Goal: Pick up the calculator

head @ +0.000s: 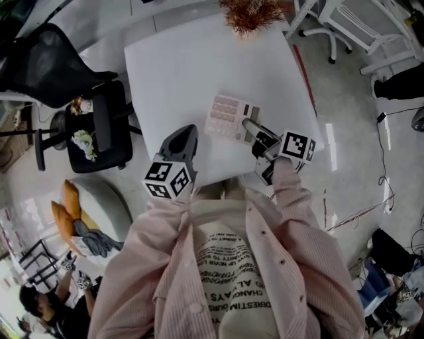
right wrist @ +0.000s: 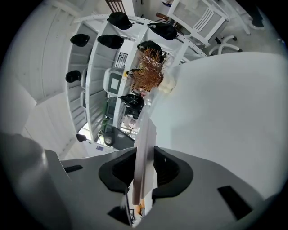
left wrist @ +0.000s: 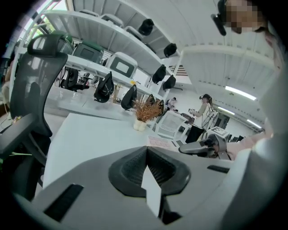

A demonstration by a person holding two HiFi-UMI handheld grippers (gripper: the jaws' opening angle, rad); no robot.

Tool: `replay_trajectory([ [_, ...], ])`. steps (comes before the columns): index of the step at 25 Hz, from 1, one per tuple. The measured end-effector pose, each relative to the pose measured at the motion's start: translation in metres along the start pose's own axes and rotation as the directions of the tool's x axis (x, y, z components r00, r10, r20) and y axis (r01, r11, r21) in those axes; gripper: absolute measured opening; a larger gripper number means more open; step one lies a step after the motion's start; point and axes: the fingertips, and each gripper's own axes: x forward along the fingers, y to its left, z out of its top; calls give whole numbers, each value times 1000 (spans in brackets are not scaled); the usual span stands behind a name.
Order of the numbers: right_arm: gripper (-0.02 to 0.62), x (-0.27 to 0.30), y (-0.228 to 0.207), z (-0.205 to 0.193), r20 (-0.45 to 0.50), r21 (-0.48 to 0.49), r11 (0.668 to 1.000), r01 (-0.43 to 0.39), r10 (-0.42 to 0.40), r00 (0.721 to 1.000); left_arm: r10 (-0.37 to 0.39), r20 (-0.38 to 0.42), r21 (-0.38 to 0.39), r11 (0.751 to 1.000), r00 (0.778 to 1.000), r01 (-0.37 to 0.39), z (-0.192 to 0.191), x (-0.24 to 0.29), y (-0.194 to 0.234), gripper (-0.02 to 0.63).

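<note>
The calculator [head: 225,116], pale with pink keys, hangs tilted just above the white table [head: 179,66], near its front edge. My right gripper [head: 250,126] is shut on its right end. In the right gripper view the calculator [right wrist: 145,134] stands edge-on, pinched between the dark pads of that gripper [right wrist: 144,158]. My left gripper [head: 185,136] hovers to the calculator's left, shut with nothing in it. In the left gripper view its jaws [left wrist: 146,155] meet in a point, and beyond them lie the calculator [left wrist: 160,142] and the right gripper [left wrist: 191,148].
A pot of dried brown plant [head: 255,13] stands at the table's far edge. A black office chair [head: 99,126] sits left of the table, and white chairs [head: 344,26] are at the back right. Cables run over the floor on the right.
</note>
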Motion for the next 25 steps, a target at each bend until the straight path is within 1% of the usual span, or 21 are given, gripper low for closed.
replay_trajectory([
  [3, 86, -6, 15, 4, 21, -7, 1000, -16, 16, 1000, -12, 27, 34, 999, 1000, 11, 13, -7, -4, 2],
  [6, 86, -14, 26, 6, 42, -4, 1000, -16, 16, 999, -21, 32, 105, 994, 999, 17, 22, -13, -8, 2],
  [7, 86, -16, 30, 7, 49, -2, 1000, -23, 23, 999, -25, 37, 117, 993, 999, 20, 25, -15, -10, 2],
  [9, 86, -21, 42, 9, 64, -10, 999, -49, 50, 997, -34, 59, 126, 992, 998, 26, 34, -20, -14, 2],
  [15, 86, -35, 70, 25, 108, -30, 997, -76, 79, 991, -46, 129, 165, 986, 991, 24, 66, -33, -20, 2],
  [18, 86, -43, 80, 32, 127, -33, 996, -86, 90, 988, -50, 150, 197, 980, 987, 20, 77, -39, -25, 2],
  [25, 86, -59, 103, 46, 163, -40, 994, -101, 106, 981, -73, 217, 232, 973, 973, 22, 107, -47, -34, 2],
])
